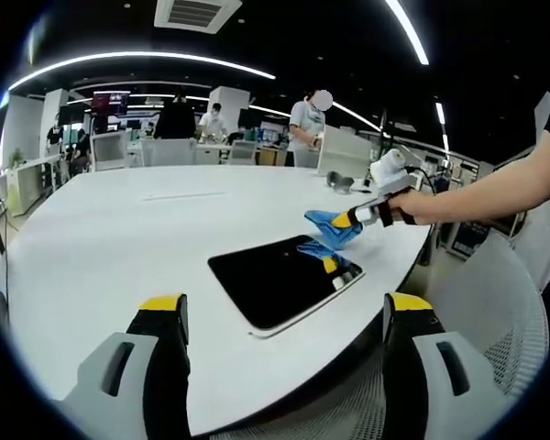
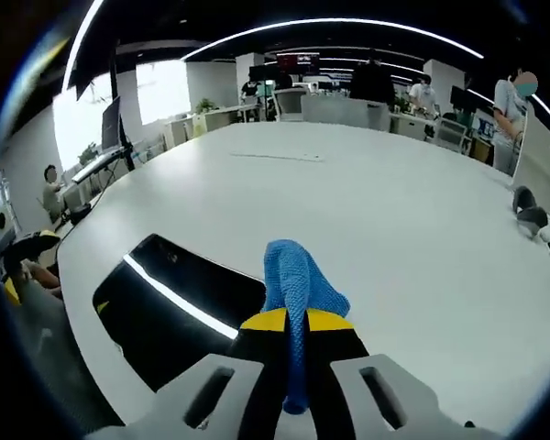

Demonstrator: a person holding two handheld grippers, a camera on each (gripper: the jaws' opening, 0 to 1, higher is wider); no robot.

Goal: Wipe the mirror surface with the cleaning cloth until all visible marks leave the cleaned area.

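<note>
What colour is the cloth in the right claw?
Blue. The cloth shows best in the right gripper view, pinched in the right claw.

From my right gripper view, near corner of flat dark rectangular mirror cut off by the edge, lower end of blue knitted cleaning cloth hidden between my right gripper jaws, small dark object at far table edge too blurred to identify
</note>
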